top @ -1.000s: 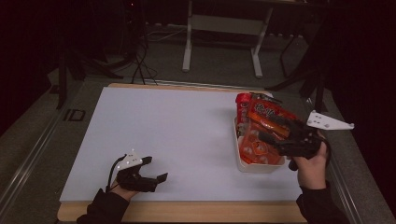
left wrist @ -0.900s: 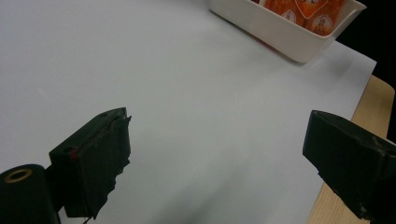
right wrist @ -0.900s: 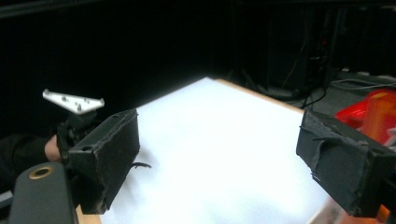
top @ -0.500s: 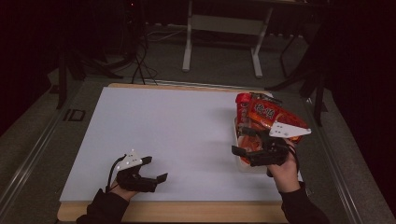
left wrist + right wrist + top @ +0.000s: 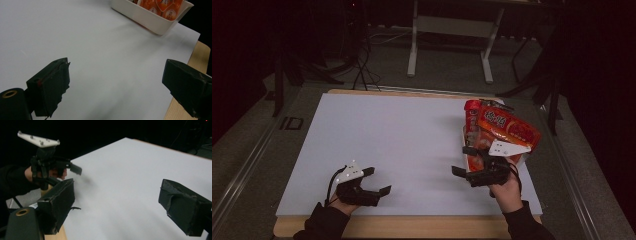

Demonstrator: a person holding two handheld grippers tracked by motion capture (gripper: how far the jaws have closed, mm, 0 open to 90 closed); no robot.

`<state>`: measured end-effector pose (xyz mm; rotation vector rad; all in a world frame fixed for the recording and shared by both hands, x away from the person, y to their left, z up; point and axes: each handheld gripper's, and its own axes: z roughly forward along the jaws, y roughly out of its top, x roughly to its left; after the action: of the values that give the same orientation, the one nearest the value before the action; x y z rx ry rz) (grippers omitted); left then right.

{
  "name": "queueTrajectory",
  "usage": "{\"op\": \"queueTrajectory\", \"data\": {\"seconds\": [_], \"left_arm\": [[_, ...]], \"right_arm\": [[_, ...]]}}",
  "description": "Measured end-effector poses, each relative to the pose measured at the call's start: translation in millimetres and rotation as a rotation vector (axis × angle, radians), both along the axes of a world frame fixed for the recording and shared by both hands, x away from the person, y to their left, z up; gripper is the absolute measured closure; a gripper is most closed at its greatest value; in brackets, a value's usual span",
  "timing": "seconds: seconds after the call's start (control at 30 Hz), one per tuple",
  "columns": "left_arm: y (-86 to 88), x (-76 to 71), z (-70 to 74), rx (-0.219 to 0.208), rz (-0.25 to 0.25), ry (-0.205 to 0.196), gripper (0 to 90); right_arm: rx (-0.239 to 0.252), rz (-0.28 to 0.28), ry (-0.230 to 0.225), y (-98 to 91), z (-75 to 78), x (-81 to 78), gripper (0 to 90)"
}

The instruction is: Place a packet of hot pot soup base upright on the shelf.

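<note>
Bin [image 5: 468,165] at table's [image 5: 402,135] right edge, probably snack packets [image 5: 507,127] heaped inside, right gripper [image 5: 469,162] beside it, left gripper [image 5: 377,181] front-left.

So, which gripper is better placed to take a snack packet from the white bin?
The right gripper. It is open, right beside the white bin of red snack packets. The left gripper, also open, rests far across the table.

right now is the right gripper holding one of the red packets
No, the right gripper has its jaws wide apart with nothing between them, over the bare white table.
</note>
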<state>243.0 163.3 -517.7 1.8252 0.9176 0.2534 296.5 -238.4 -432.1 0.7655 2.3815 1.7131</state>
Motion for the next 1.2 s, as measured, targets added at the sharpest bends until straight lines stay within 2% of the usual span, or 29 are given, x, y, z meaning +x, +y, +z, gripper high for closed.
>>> {"op": "queueTrajectory", "data": {"seconds": [0.47, 0.6, 1.03, 1.2], "left_arm": [[0.2, -1.7, 0.6, -0.002, -0.006, -0.011, 7.8], [0.2, -1.9, 0.7, -0.003, -0.006, -0.011, 7.8], [-0.9, -2.9, 0.7, -0.001, -0.013, -0.017, 7.8], [-1.3, -3.2, 0.9, -0.001, -0.015, -0.018, 7.8]], "right_arm": [[-0.065, 0.011, 0.021, 4.1, -24.2, -14.8, 13.5], [-0.085, 0.012, 0.01, 4.6, -26.4, -19.0, 13.5], [-0.082, -0.007, 0.001, -5.0, -30.4, -28.1, 13.6], [-0.109, -0.016, -0.005, -9.7, -32.5, -31.2, 13.7]]}}
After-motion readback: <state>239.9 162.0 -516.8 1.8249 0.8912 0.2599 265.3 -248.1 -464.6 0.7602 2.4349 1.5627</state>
